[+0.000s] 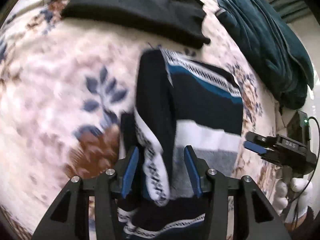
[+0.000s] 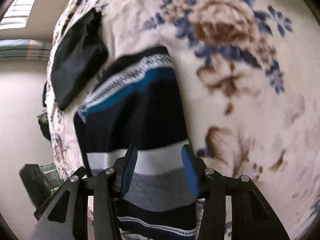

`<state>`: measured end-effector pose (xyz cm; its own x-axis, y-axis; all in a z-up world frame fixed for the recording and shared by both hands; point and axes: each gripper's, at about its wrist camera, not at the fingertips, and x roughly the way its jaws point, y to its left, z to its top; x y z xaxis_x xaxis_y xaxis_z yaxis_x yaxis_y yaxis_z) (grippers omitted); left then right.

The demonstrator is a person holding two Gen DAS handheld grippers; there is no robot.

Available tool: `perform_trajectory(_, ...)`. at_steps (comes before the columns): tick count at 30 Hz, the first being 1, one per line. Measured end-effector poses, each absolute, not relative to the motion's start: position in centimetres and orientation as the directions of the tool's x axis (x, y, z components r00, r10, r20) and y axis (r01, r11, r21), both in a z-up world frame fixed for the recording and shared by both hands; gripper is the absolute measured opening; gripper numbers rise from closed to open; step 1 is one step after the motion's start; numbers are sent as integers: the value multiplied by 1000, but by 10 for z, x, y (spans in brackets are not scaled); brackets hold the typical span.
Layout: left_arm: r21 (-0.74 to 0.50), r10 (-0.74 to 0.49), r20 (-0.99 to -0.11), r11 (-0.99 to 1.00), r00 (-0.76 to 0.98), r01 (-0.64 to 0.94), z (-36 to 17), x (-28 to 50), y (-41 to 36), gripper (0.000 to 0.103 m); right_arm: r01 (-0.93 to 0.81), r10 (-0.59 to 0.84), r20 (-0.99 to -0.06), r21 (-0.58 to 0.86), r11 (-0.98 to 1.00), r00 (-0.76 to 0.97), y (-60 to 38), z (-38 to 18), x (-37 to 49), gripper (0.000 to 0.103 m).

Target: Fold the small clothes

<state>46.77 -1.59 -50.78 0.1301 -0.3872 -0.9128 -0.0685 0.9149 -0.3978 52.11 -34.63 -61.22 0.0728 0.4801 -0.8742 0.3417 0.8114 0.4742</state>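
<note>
Though the striped sweater [image 1: 208, 108] already lies doubled over on the floral bed cover [image 1: 50, 84], one sleeve [image 1: 154, 124] still drapes loose across it – so the fold looks only partly done. Both the left gripper [image 1: 161, 168] and the right gripper [image 2: 160, 170] hover part-open over its near edge, gripping nothing. Beyond it lie a black garment [image 1: 136, 10] and a teal one [image 1: 266, 40], seemingly awaiting folding.
</note>
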Motion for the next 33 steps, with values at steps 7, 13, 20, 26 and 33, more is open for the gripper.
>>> perform_trajectory(7, -293, -272, -946, 950, 179, -108, -519, 467, 0, 8, 363, 480, -876, 464, 808, 50, -342, -628, 500, 49)
perform_trajectory(13, -409, -355, -902, 884, 245, -225, -511, 474, 37, 9, 337, 480, -877, 454, 825, 8, -332, -633, 502, 49)
perform_trajectory(20, -482, -457, -875, 853, 161, -201, -547, 531, 19, 49, 375, 483, -875, 442, 815, -19, -340, -645, 499, 58)
perform_trajectory(26, -364, -349, -923, 929, 165, -72, -552, 556, -6, 7, 413, 529, -848, 472, 779, -29, -351, -656, 492, 60)
perform_trajectory(33, -455, -429, -887, 876, 171, -159, -547, 553, 25, 17, 407, 531, -847, 474, 780, -32, -348, -656, 491, 60)
